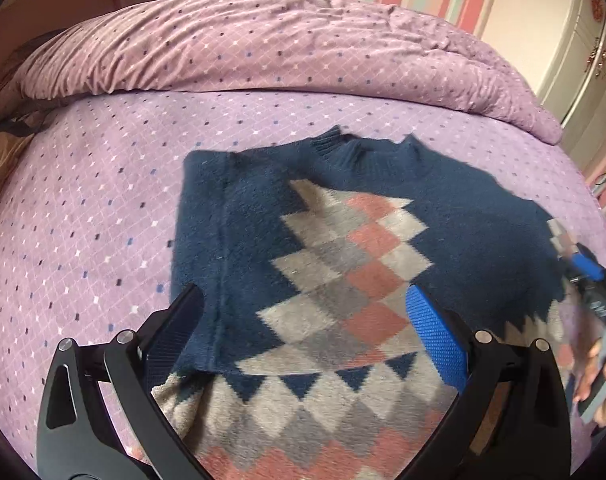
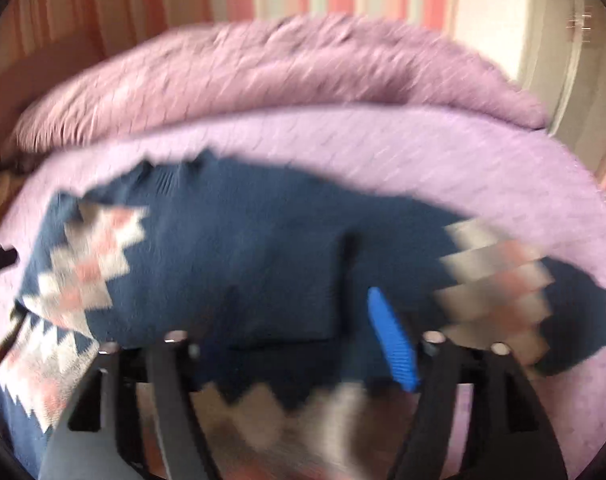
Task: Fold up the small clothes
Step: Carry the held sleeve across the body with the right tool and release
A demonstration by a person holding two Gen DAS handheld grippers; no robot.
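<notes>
A small navy sweater [image 1: 255,224] with a grey, white and pink diamond pattern lies flat on the purple bed sheet [image 1: 83,208], collar away from me. Its left sleeve is folded in over the body. My left gripper [image 1: 303,316] is open and empty, hovering over the sweater's lower middle. The right gripper [image 1: 587,276] shows at the right edge of the left wrist view, by the right sleeve. In the blurred right wrist view the right gripper [image 2: 295,344] is open above the sweater [image 2: 243,264], with the patterned right sleeve [image 2: 499,284] to its right.
A rumpled purple duvet [image 1: 263,44] is heaped along the far side of the bed. A striped wall and a white cupboard [image 1: 575,52] stand behind and to the right. Bare sheet [image 2: 423,152] lies around the sweater.
</notes>
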